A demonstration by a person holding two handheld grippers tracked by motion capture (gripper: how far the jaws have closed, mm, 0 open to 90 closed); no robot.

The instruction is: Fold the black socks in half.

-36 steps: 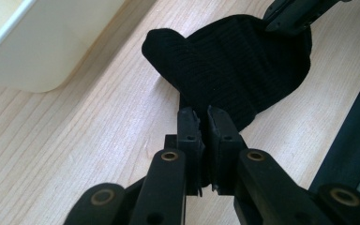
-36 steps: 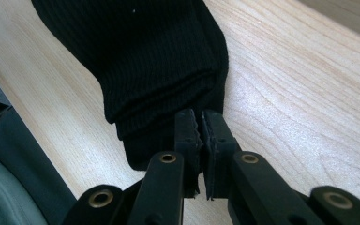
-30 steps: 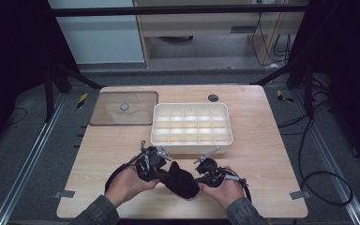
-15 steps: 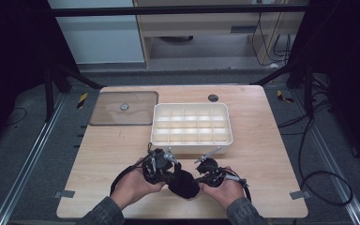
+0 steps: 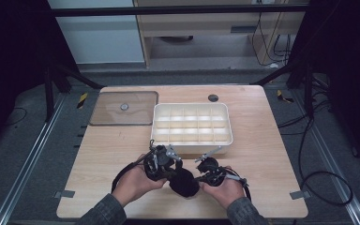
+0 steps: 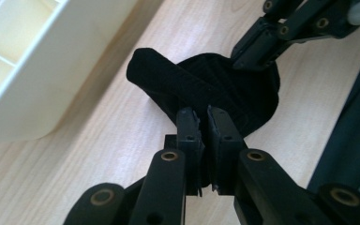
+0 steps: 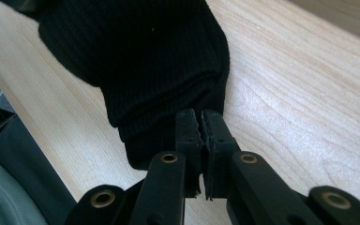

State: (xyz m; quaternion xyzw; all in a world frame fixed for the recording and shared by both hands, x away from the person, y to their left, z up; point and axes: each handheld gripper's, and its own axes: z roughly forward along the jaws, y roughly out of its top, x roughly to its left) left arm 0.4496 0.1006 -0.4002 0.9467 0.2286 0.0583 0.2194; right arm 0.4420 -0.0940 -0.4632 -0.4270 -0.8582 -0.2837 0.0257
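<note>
A black ribbed knit fabric piece point(image 5: 183, 182) lies bunched on the light wooden surface point(image 5: 272, 154), close to the near edge and about midway along it, between the person's two hands. The left gripper point(image 5: 165, 161) comes at it from the left; in the left gripper view its jaws are pressed together on a fold of the fabric point(image 6: 206, 89), with cloth pinched between the two pads. The right gripper point(image 5: 209, 169) meets the fabric from the right; in the right gripper view its jaws are likewise clamped on the thick folded edge of the fabric point(image 7: 140, 56), which hangs over the wood grain. In the left gripper view the right gripper's black linkage point(image 6: 295, 28) touches the far side of the fabric.

Just beyond the grippers, toward the middle of the surface, sits a cream rectangular plastic organiser tray point(image 5: 192, 140) divided into small compartments; its near wall is just beside the left gripper, and a corner of it point(image 6: 42, 89) shows in the left gripper view. At the far left corner of the surface lies a flat translucent brown lid with a small round knob point(image 5: 124, 108), just beside the tray's left side. A small dark round hole point(image 5: 213, 98) sits near the far edge, just behind the tray.
</note>
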